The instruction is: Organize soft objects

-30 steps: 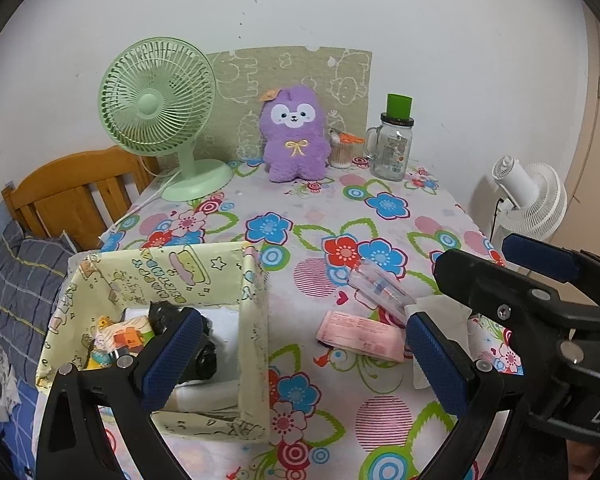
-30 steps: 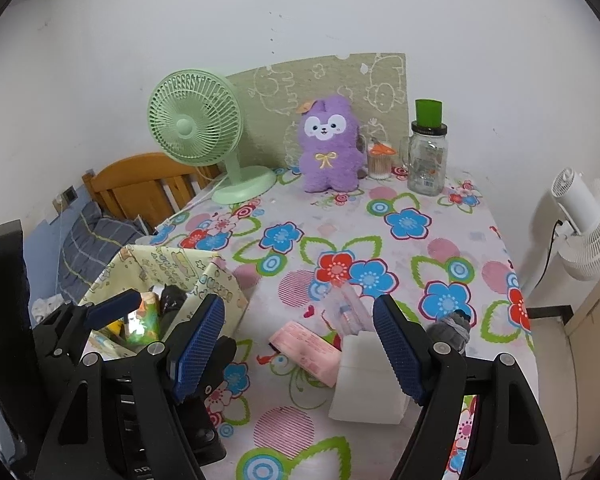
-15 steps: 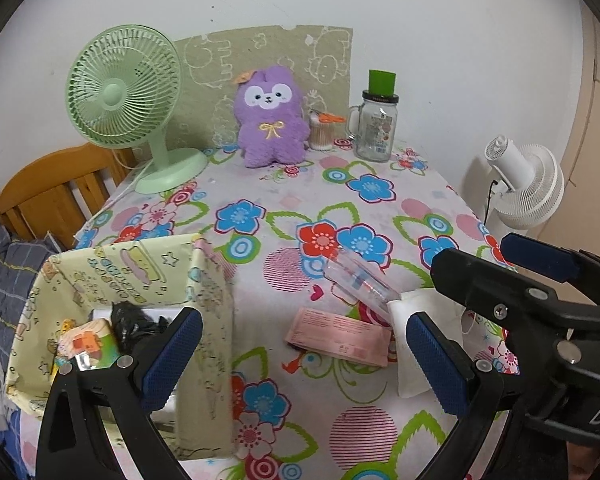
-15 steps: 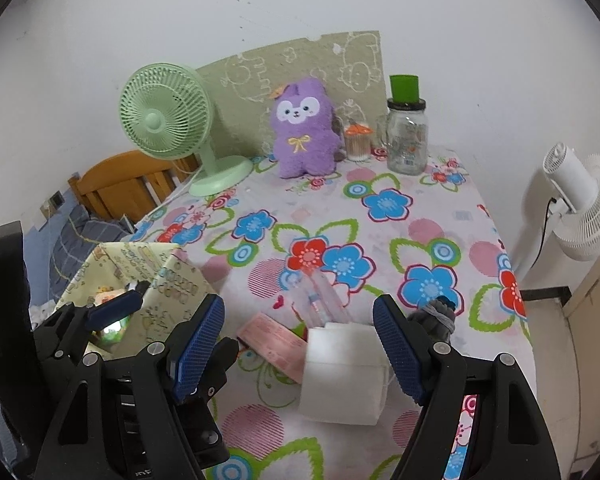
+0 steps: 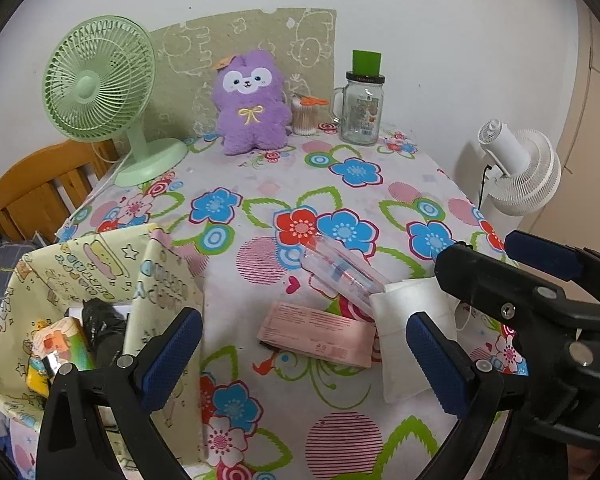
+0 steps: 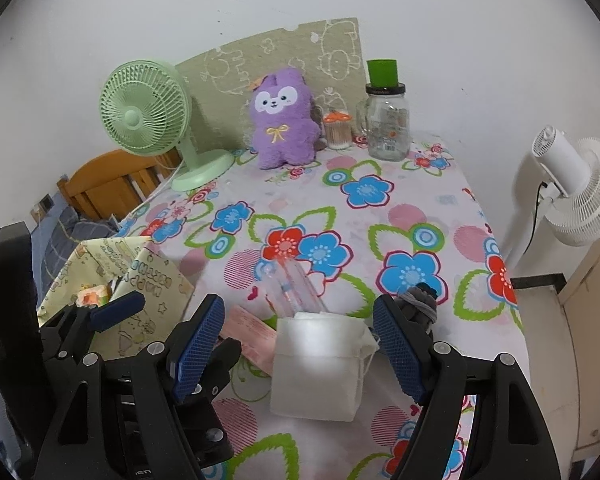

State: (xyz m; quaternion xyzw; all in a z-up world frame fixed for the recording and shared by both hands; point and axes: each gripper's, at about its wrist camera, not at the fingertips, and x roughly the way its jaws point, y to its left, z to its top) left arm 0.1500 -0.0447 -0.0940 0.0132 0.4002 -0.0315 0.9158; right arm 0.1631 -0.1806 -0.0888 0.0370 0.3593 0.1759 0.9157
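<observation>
Near the front of the flowered table (image 5: pixel 404 200) lie a pink packet (image 5: pixel 318 336), a white soft pack (image 5: pixel 412 332) and a clear plastic pack (image 5: pixel 342 272). My left gripper (image 5: pixel 302 344) hovers open above the pink packet, with nothing between its pads. In the right wrist view my right gripper (image 6: pixel 300 320) is open over the white pack (image 6: pixel 320 364), pads clear of it. A grey hair tie (image 6: pixel 420 304) lies by its right finger. The purple plush (image 5: pixel 252 104) stands at the back. A yellow fabric bin (image 5: pixel 100 264) at the left holds several items.
A green desk fan (image 5: pixel 100 92), a cotton-swab tub (image 5: pixel 304 118) and a glass jar with a green cap (image 5: pixel 362 108) stand along the back wall. A white fan (image 5: pixel 516 168) stands off the table's right edge. A wooden headboard (image 5: pixel 32 196) lies beyond the left edge.
Both grippers have sunk and moved in over the table's front. The packets now sit closer beneath the fingers. Jaw widths look unchanged.
</observation>
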